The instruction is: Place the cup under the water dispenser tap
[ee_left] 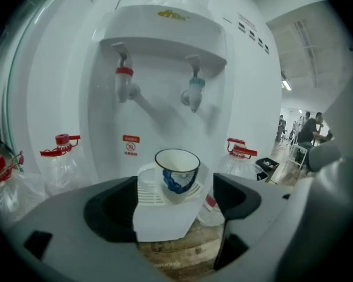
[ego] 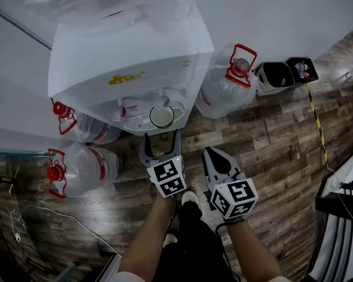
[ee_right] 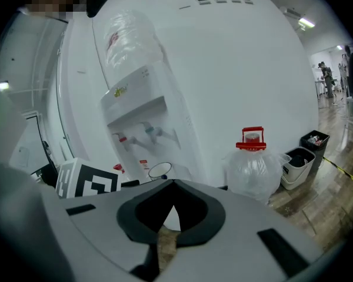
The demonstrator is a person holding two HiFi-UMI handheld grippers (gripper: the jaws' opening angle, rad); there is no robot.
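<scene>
A white cup (ego: 162, 116) with a blue pattern (ee_left: 177, 172) stands upright on the drip tray (ee_left: 148, 188) of the white water dispenser (ego: 126, 54), below its blue tap (ee_left: 193, 93). The red tap (ee_left: 123, 81) is to the left of it. My left gripper (ego: 162, 138) (ee_left: 175, 209) is open just in front of the tray, with the cup beyond its fingertips and nothing held. To its right, farther back from the dispenser, my right gripper (ego: 216, 154) (ee_right: 172, 185) is shut and empty. In the right gripper view the cup's rim (ee_right: 159, 170) shows past the jaws.
Large water bottles with red handles lie on the wooden floor left of the dispenser (ego: 82, 169) and right of it (ego: 229, 78). Two small bins (ego: 275, 75) stand by the wall at the right, beside a yellow-black floor tape (ego: 315, 116). People (ee_left: 309, 131) are far off.
</scene>
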